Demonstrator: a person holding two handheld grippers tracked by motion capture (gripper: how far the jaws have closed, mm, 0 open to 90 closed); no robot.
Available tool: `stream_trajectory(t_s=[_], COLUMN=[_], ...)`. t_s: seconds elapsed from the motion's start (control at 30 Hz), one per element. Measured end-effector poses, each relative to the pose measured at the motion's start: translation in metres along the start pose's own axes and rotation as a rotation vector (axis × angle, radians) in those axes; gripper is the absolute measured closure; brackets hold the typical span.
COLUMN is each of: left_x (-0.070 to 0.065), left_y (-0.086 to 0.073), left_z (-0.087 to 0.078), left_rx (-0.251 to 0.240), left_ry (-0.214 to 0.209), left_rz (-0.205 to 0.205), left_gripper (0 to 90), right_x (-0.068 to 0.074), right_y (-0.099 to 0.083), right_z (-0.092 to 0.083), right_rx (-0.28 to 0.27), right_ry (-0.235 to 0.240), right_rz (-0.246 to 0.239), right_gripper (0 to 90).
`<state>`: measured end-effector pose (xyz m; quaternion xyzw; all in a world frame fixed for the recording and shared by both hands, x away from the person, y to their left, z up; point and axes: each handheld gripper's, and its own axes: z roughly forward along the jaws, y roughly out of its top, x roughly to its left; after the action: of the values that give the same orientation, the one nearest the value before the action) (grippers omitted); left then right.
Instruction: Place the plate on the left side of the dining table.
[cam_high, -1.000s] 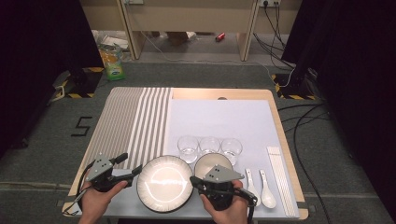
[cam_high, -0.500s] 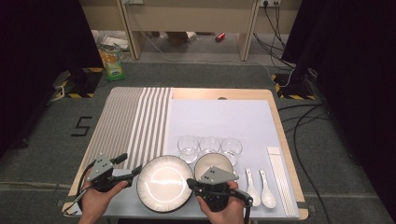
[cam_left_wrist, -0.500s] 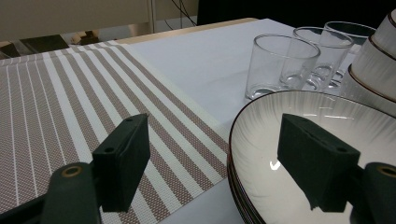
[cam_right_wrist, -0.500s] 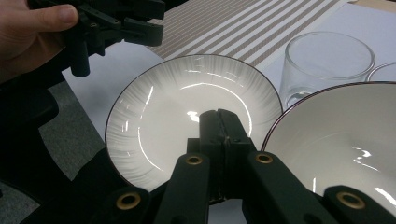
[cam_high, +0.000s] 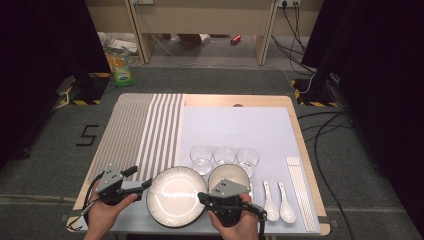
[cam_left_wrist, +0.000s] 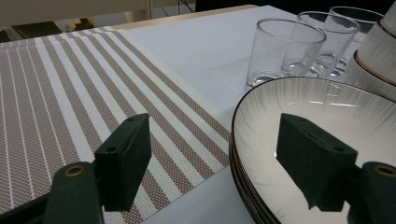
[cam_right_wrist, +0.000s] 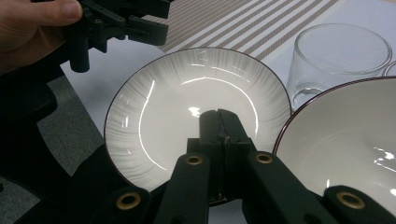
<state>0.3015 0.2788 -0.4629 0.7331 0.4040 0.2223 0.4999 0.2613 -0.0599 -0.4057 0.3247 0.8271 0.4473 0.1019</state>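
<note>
Presently, counted on the tabletop (cam_high: 295, 117): one striped placemat (cam_high: 140, 130) over the left part, one pale mat (cam_high: 240, 130) over the right part.

Glasses: three clear tumblers (cam_high: 224, 157) in a row, side by side, on the pale mat toward the near edge.

Plates: a white plate (cam_high: 175, 195) with a dark rim at the near edge, about mid-width. The left gripper view shows further rims beneath it (cam_left_wrist: 243, 172), so it is a stack; number of plates cannot be told.

Bowls: white bowl (cam_high: 229, 176) just right of the plate stack, in front of the tumblers. The left gripper view shows it stacked too; count unclear.

Spoons: two white spoons (cam_high: 278, 201), side by side, right of the bowl.

Chopsticks: pale bundle (cam_high: 301, 192) along the right edge; number cannot be told.

Left claw (cam_high: 146, 184): jaws wide apart, nothing between the pads. In its own view one jaw hangs over the placemat and the other over the plate's left rim.

Right claw (cam_high: 202, 196): jaws closed flat together, nothing clamped. Its own view (cam_right_wrist: 223, 140) shows the closed tip over the near right part of the plate, beside the bowl's rim.
</note>
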Motion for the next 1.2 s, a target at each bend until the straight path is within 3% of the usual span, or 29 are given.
stream_trajectory(t_s=[0.33, 1.0, 1.2], left_x=[-0.002, -0.008, -0.008], left_y=[-0.004, -0.004, -0.005], left_z=[0.007, 0.014, 0.015], left_rx=[0.024, 0.044, 0.045], left_ry=[-0.027, -0.041, -0.044], left_rz=[-0.02, 0.003, 0.006], left_gripper=[25.2, 25.4, 25.5], right_x=[0.001, 0.006, 0.007], right_y=[-0.002, -0.012, -0.012], right_z=[0.006, 0.02, 0.021], right_rx=[0.024, 0.105, 0.154], right_ry=[0.002, -0.007, -0.017], right_rz=[0.003, -0.017, -0.022], right_gripper=[89.7, 89.8, 90.0])
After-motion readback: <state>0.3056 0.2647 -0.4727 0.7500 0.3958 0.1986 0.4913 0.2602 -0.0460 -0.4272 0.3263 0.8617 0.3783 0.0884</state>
